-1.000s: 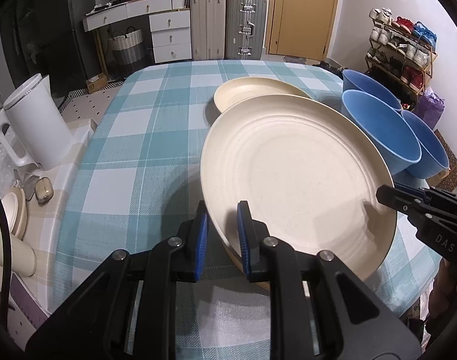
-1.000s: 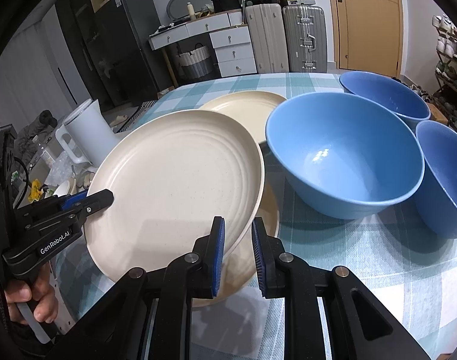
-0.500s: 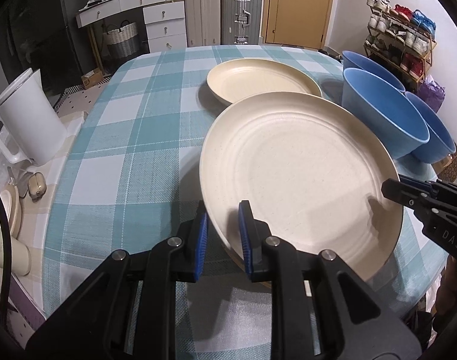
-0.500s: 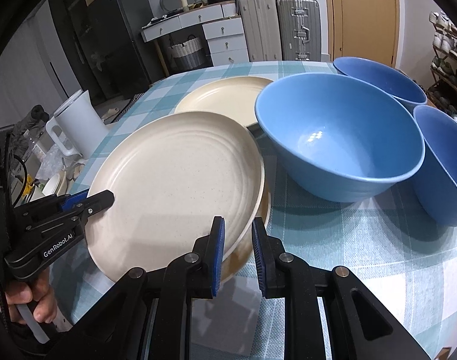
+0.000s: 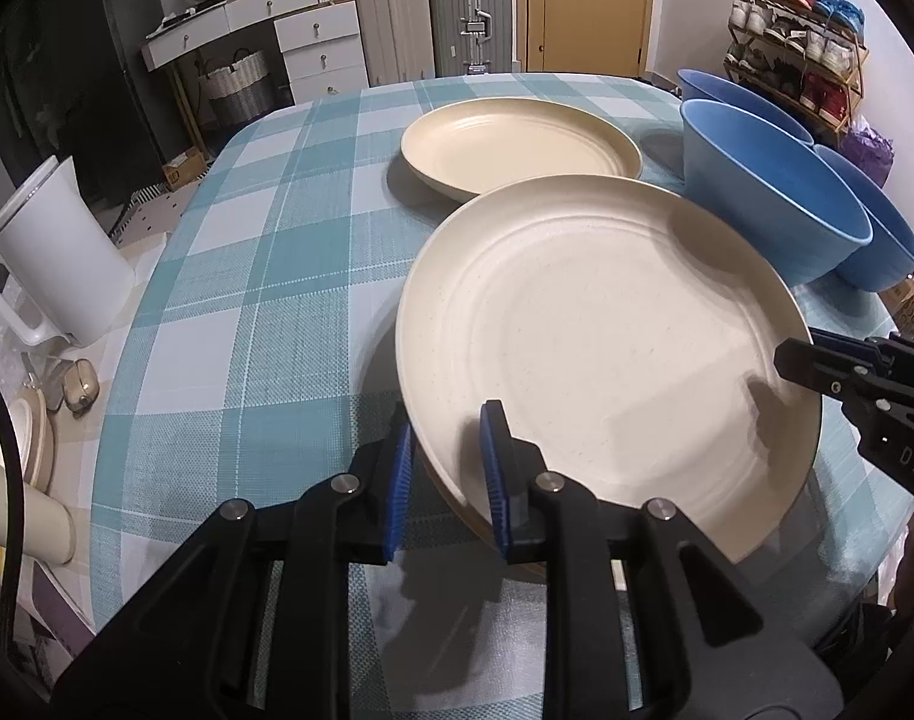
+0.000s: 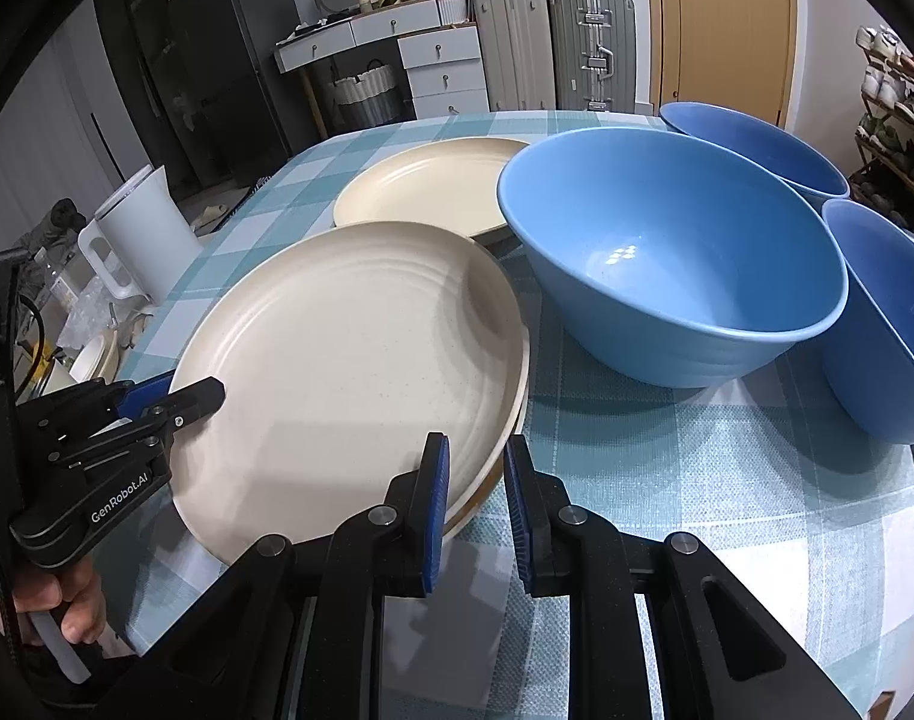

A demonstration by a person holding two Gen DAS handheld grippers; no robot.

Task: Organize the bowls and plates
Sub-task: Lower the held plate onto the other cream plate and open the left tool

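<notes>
A large cream plate (image 5: 607, 348) (image 6: 348, 360) lies on, or just above, a second plate whose tan rim (image 6: 478, 495) peeks out beneath it. My left gripper (image 5: 447, 480) is shut on the top plate's near-left rim, one blue pad above it and one below. My right gripper (image 6: 476, 504) is shut on the opposite rim, close to the nearest blue bowl (image 6: 673, 264) (image 5: 775, 222). Another cream plate (image 5: 517, 144) (image 6: 432, 192) sits farther back on the checked cloth. Two more blue bowls (image 6: 751, 138) (image 6: 889, 330) stand behind and to the right of the nearest one.
A white kettle (image 5: 48, 252) (image 6: 138, 228) stands on a low side counter off the table's left edge, among small items. The checked tablecloth (image 5: 264, 276) stretches left of the plates. Suitcases, white drawers and a shoe rack line the room behind.
The held plate has come down with both grippers, from raised and tilted to nearly flat over the plate beneath. The far plate shows more fully now.
</notes>
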